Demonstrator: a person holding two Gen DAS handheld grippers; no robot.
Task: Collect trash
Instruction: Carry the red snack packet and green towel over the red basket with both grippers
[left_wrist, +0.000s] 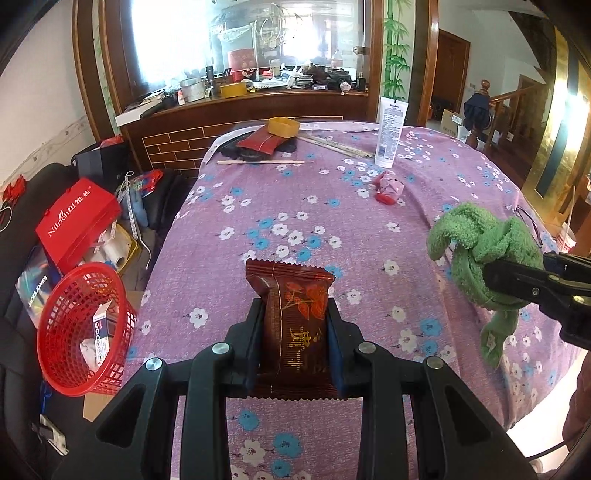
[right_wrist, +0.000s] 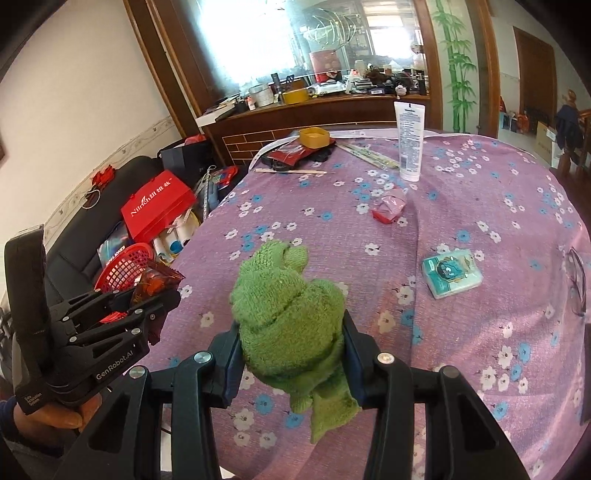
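Note:
My left gripper (left_wrist: 295, 314) is shut on a dark red snack wrapper (left_wrist: 295, 314) and holds it above the purple flowered tablecloth (left_wrist: 280, 206). It also shows in the right wrist view (right_wrist: 155, 291), near the table's left edge. My right gripper (right_wrist: 291, 332) is shut on a bunched green cloth (right_wrist: 288, 306), held over the table; it also shows in the left wrist view (left_wrist: 484, 254). A red mesh basket (left_wrist: 81, 328) with paper scraps and a small box inside stands left of the table. A crumpled pink and red wrapper (left_wrist: 388, 188) lies farther back on the table.
A white tube (left_wrist: 389, 131) stands at the back. A yellow box (left_wrist: 282, 126), a red packet (left_wrist: 260, 142) and chopsticks (left_wrist: 258, 161) lie at the far edge. A teal tissue pack (right_wrist: 452, 273) and glasses (right_wrist: 578, 284) lie on the right. A red gift bag (left_wrist: 77, 221) stands left.

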